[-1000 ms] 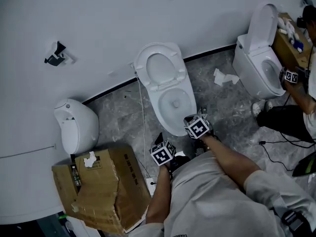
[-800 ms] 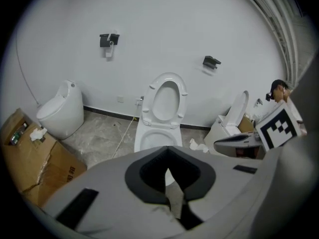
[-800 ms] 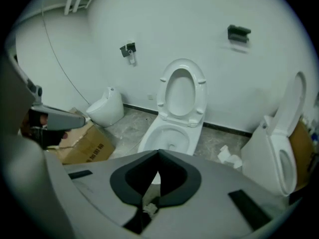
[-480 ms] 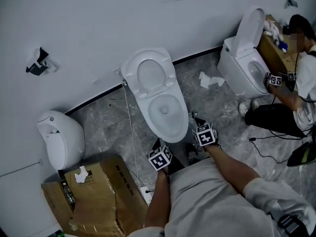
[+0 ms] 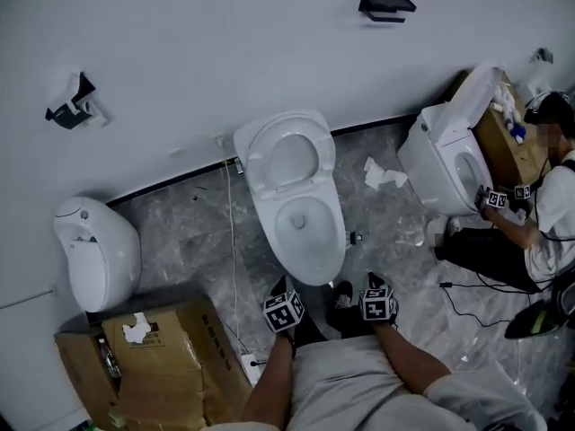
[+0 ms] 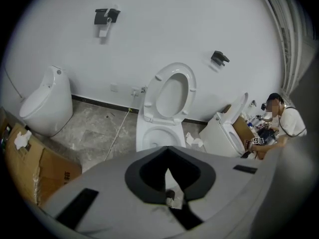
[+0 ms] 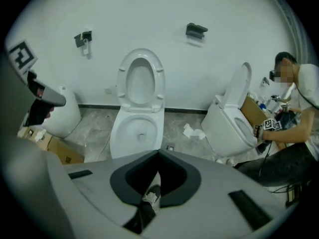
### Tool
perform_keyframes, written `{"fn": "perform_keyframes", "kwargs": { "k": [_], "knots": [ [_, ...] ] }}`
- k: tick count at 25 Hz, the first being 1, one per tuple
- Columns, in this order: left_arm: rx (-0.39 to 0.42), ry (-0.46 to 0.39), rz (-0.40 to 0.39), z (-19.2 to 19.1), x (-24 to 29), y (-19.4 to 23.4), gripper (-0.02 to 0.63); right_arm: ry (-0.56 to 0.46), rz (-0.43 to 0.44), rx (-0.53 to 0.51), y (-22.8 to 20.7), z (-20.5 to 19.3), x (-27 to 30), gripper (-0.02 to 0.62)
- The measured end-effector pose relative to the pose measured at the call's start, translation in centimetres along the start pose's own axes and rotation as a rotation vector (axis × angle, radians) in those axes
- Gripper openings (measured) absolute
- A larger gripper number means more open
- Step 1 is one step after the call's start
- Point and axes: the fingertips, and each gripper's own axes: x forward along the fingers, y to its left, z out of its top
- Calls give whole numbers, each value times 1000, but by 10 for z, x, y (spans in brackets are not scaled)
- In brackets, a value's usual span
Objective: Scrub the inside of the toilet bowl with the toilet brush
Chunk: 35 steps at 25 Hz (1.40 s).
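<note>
A white toilet (image 5: pixel 310 263) stands against the wall with its seat and lid (image 5: pixel 289 155) raised and its bowl empty. It also shows ahead in the left gripper view as the toilet (image 6: pixel 149 136) and in the right gripper view as the toilet (image 7: pixel 119 133). My left gripper (image 5: pixel 279 287) hovers just off the bowl's front left, close to my body. My right gripper (image 5: pixel 374 282) hangs to the right of the bowl's front. Both point down at the floor, and each is shut with its tips together: left gripper (image 6: pixel 167 148), right gripper (image 7: pixel 158 153). No toilet brush shows in any view.
A urinal (image 5: pixel 90 250) hangs at the left, above a cardboard box (image 5: pixel 171 366). A thin cable (image 5: pixel 232 241) runs along the floor left of the toilet. Crumpled tissue (image 5: pixel 382 173) lies at the right, where a person (image 5: pixel 548 214) crouches by a second toilet (image 5: pixel 445 169).
My right gripper has drawn back from beside the bowl's front rim toward my body. The left gripper has shifted a little lower. The head view has swung, so the scene sits differently.
</note>
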Motion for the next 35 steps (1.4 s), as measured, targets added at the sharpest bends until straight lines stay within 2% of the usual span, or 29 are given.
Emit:
{"fn": "perform_keyframes", "kwargs": {
  "k": [4,6,8,10,12,16,20,23,27,29,32,35],
  "knots": [
    [20,-5,3,9,10,-12,25,-95,-70,87,-48,44,0,6],
    [61,-21,12,18,18,-23,25,-113,-68,131,-68,54,11,6],
    [85,-40,33,25,25,-36,25,-103,-63,115,-82,57,26,6],
    [81,-63,43,29,32,-53,25,-99,-41,67,-93,65,37,6],
    [80,-87,46,37,42,-71,25,-129,18,41,-100,87,49,7],
    [99,-174,74,64,52,-96,28,-254,85,103,-129,149,55,6],
    [61,-229,117,78,58,-99,27,-292,108,92,-143,169,61,6],
    [31,-214,143,74,63,-88,26,-260,170,69,-126,157,69,6],
    [-7,-164,162,58,64,-78,26,-132,233,36,-110,115,71,6],
    [26,-157,171,56,68,-72,27,-83,258,6,-103,94,75,6],
    [118,-161,186,66,86,-60,26,-45,293,-89,-91,87,92,6],
    [108,-117,185,47,98,-44,26,12,273,-131,-92,64,99,6]
  ]
}}
